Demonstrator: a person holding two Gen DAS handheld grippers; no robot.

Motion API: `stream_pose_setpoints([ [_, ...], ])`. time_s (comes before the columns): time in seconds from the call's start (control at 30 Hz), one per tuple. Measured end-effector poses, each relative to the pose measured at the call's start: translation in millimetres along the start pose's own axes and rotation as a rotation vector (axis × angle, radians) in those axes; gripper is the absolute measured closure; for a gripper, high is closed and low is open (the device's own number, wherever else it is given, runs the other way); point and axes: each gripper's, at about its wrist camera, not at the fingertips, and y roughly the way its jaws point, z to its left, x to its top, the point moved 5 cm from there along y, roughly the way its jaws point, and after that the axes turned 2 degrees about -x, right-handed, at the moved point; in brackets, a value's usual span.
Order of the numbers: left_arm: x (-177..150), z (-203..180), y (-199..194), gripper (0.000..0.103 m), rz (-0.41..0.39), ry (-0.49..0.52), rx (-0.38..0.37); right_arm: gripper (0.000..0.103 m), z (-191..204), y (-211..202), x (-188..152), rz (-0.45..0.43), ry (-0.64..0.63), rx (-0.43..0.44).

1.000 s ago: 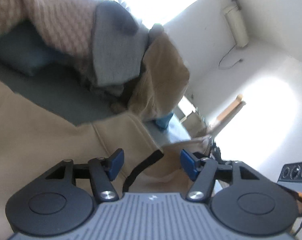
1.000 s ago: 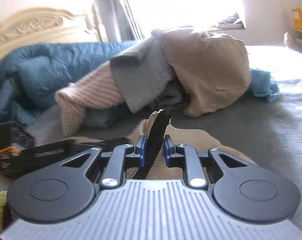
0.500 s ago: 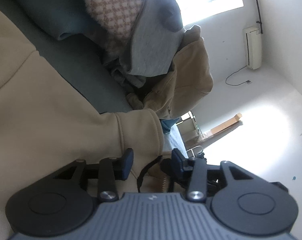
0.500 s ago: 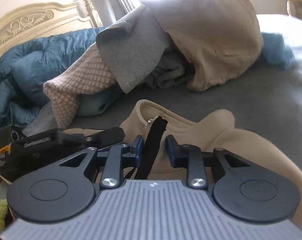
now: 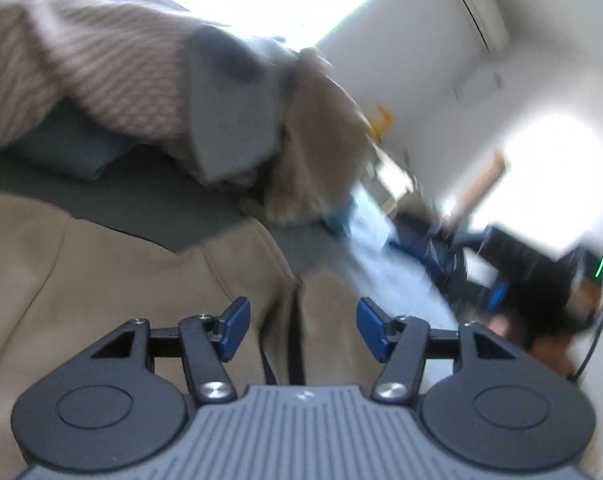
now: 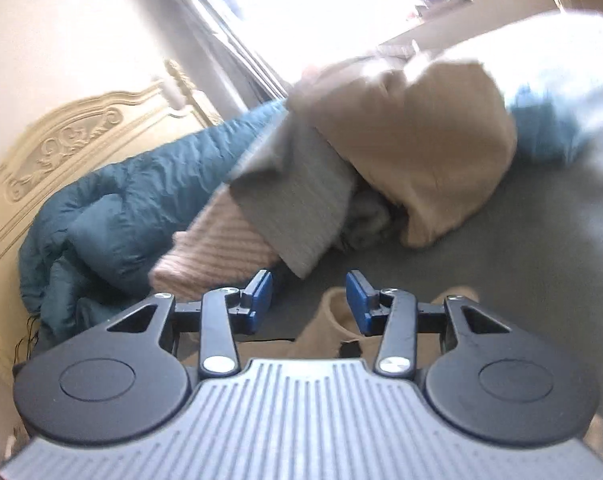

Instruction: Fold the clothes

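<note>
Left wrist view: left gripper has just opened, holding nothing, apparently releasing the tan fleece hoodie lying lower left on the bed; right gripper likewise opened, empty.

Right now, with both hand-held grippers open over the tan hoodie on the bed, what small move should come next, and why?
Probably lower the right hand-held gripper back to the tan hoodie and take a fresh grip near its collar. Its jaws have just been opening, with nothing pressed between them. The left hand-held gripper is also open above the cloth, its black drawcord lying loose, so nothing is held for a fold.
</note>
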Motion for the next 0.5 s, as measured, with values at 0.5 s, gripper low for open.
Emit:
stream_pose_setpoints([
  [0.5, -89.5, -20.5, 40.5, 0.057, 0.135, 0.086, 0.026, 0.093, -21.3, 49.4, -64.3, 0.366, -0.238, -0.322],
])
